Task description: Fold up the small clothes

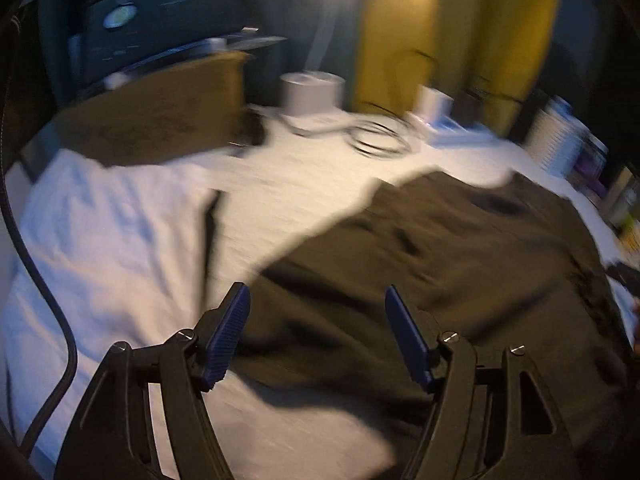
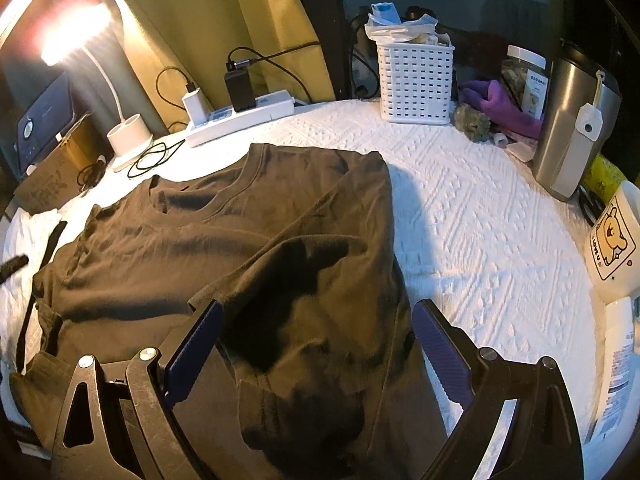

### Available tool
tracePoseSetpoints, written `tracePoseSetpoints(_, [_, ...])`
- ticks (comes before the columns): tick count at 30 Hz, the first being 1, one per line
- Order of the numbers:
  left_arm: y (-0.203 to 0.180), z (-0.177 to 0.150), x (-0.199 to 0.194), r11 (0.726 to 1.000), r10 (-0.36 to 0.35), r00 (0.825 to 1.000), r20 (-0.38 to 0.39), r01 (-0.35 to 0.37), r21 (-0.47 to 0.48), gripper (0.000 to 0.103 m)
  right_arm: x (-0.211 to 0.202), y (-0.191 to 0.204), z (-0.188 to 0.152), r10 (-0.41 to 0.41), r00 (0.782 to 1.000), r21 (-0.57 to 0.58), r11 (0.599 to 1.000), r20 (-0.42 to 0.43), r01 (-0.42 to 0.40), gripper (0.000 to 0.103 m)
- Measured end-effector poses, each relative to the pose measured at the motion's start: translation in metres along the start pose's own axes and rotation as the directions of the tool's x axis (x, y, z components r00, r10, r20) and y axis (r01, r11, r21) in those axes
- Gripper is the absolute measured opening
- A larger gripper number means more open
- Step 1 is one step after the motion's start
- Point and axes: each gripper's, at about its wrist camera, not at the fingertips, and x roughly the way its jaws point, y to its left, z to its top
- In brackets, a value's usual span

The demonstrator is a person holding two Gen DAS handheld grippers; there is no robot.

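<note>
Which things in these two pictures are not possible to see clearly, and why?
- Left wrist view: the whole picture is motion-blurred; the items behind the dark T-shirt stay vague.
- Right wrist view: the shirt's near hem is cut off by the bottom edge and hidden behind the right gripper.
- Right wrist view: the jar label is too small to read.
- Right wrist view: the white basket walls hide most of its contents.

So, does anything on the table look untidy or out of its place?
Nothing is spilled or damaged. The dark t-shirt lies partly folded, its right side turned over the body, with wrinkles. A loose black cable is coiled on the white cloth beside the lamp base, close to the collar.
</note>
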Motion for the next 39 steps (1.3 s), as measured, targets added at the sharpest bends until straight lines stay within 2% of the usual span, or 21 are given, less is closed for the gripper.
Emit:
tracePoseSetpoints(4, [-0.046,-0.016,0.008,0.994,-0.032,0.998,-0.061,0.039,0.104,0.070,-0.005,-0.004,-0.005,0.019,1.000,-0.002,1.000,0.012,-0.019,0.096])
tracePoseSetpoints(7, [-0.066,-0.028,0.014,0.986,-0.026,0.995,-0.099,0.042,0.164,0.070,-0.011,-0.012,-0.010,0.023,0.999,0.011,1.000,0.022,-0.024,0.096])
tracePoseSetpoints(11, [-0.079,-0.046,0.029,0.966,0.048,0.990,-0.129,-0.014,0.257,0.067,-0.017,-0.022,-0.016,0.025,0.999,0.028,0.999,0.033,-0.026,0.096])
tracePoseSetpoints(12, [-0.076,-0.049,0.031,0.966,0.053,0.990,-0.130,-0.018,0.256,0.052,-0.019,-0.024,-0.018,0.026,0.999,0.031,0.999,0.035,-0.027,0.096])
tracePoseSetpoints(13, [-0.071,-0.050,0.031,0.968,0.071,0.989,-0.130,-0.036,0.250,0.043,-0.019,-0.026,-0.019,0.027,0.999,0.034,0.999,0.036,-0.028,0.096])
tracePoseSetpoints(15, [-0.057,-0.052,0.026,0.974,0.075,0.990,-0.120,-0.047,0.221,0.017,-0.020,-0.029,-0.021,0.027,0.999,0.039,0.999,0.037,-0.028,0.096])
tracePoseSetpoints(18, [-0.031,-0.054,0.015,0.987,0.080,0.990,-0.114,-0.063,0.145,0.014,-0.019,-0.030,-0.023,0.027,0.999,0.043,0.999,0.035,-0.029,0.096])
tracePoseSetpoints(20, [-0.018,-0.059,0.009,0.991,0.085,0.990,-0.116,-0.071,0.115,0.014,-0.017,-0.029,-0.023,0.030,0.999,0.042,0.999,0.034,-0.031,0.096])
tracePoseSetpoints(26, [0.016,-0.070,-0.009,0.999,0.023,0.987,-0.159,-0.027,-0.022,0.016,-0.013,-0.019,-0.019,0.037,0.999,0.021,0.999,0.027,-0.037,0.096])
tracePoseSetpoints(28, [0.028,-0.067,-0.019,0.998,0.015,0.990,-0.140,-0.024,-0.058,0.026,-0.012,-0.015,-0.017,0.034,0.999,0.012,0.999,0.023,-0.035,0.096])
tracePoseSetpoints(30, [0.037,-0.063,-0.026,0.996,0.008,0.994,-0.108,-0.018,-0.092,0.051,-0.011,-0.012,-0.015,0.033,0.999,0.007,0.999,0.022,-0.033,0.096])
tracePoseSetpoints(31, [0.043,-0.059,-0.028,0.993,-0.003,0.996,-0.086,-0.007,-0.118,0.054,-0.011,-0.011,-0.014,0.032,0.999,0.006,0.999,0.022,-0.032,0.096])
tracePoseSetpoints(34, [0.056,-0.045,-0.020,0.989,0.017,0.998,-0.056,-0.025,-0.147,0.057,-0.010,-0.007,-0.010,0.030,0.999,0.000,1.000,0.021,-0.030,0.096])
tracePoseSetpoints(39, [0.063,-0.028,0.020,0.990,0.045,0.996,-0.083,-0.055,-0.129,0.057,-0.010,-0.003,-0.008,0.018,1.000,-0.006,1.000,0.017,-0.018,0.096])
